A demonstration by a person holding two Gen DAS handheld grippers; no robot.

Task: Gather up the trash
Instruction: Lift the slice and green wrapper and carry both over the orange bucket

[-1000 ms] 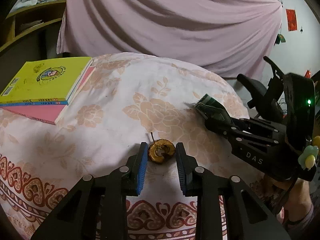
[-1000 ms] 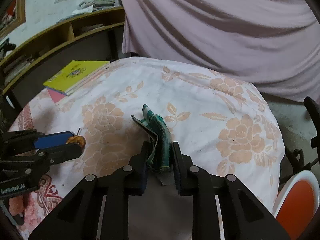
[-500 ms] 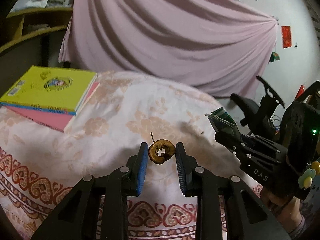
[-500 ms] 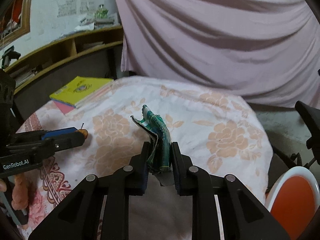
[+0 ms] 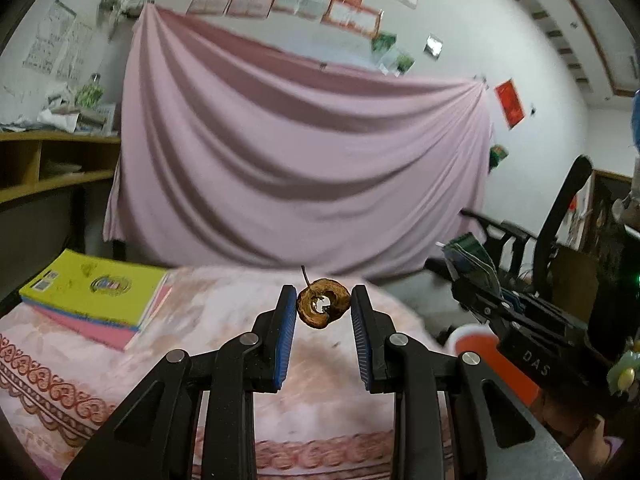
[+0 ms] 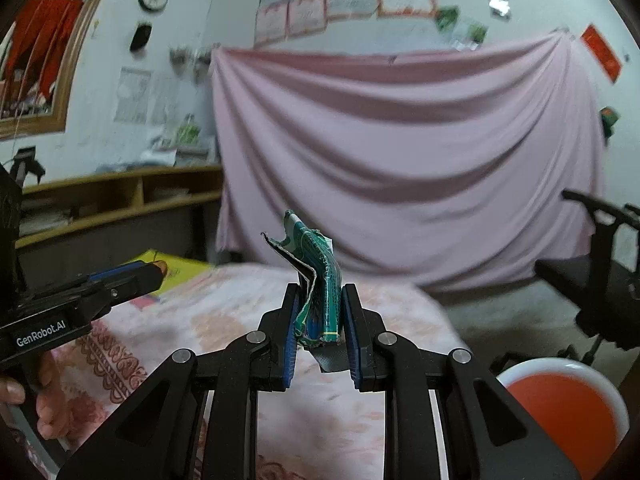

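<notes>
- Left gripper (image 5: 323, 309): clamped on a dried, browned apple core (image 5: 322, 307), held at the fingertips with its stem pointing up. A second ago the core sat on the flowered tablecloth (image 5: 120, 364); it is now lifted clear, above the cloth's far edge.
- Right gripper (image 6: 319, 312): clamped on a crumpled green wrapper (image 6: 318, 280), which stands upright between the pads. It too lay low over the tablecloth a second ago and is now raised above it.
- Both grips read unchanged across the three moments; neither item has slipped.
- Both views have tilted up from the tablecloth towards the pink curtain (image 5: 296, 152) behind it, so both hands have risen and levelled out.
- The stack of books (image 5: 96, 296) remains on the tablecloth's left side, undisturbed.
- An orange bin with a white rim (image 6: 560, 408) shows below the tablecloth's right edge, near the right gripper.
- Judgement: pickup is complete for both pieces; the carry is in hand. The bin is the likely drop point, and release is not yet done.
- Risk: the core is held by a narrow pinch and could roll out if the gripper swings.
</notes>
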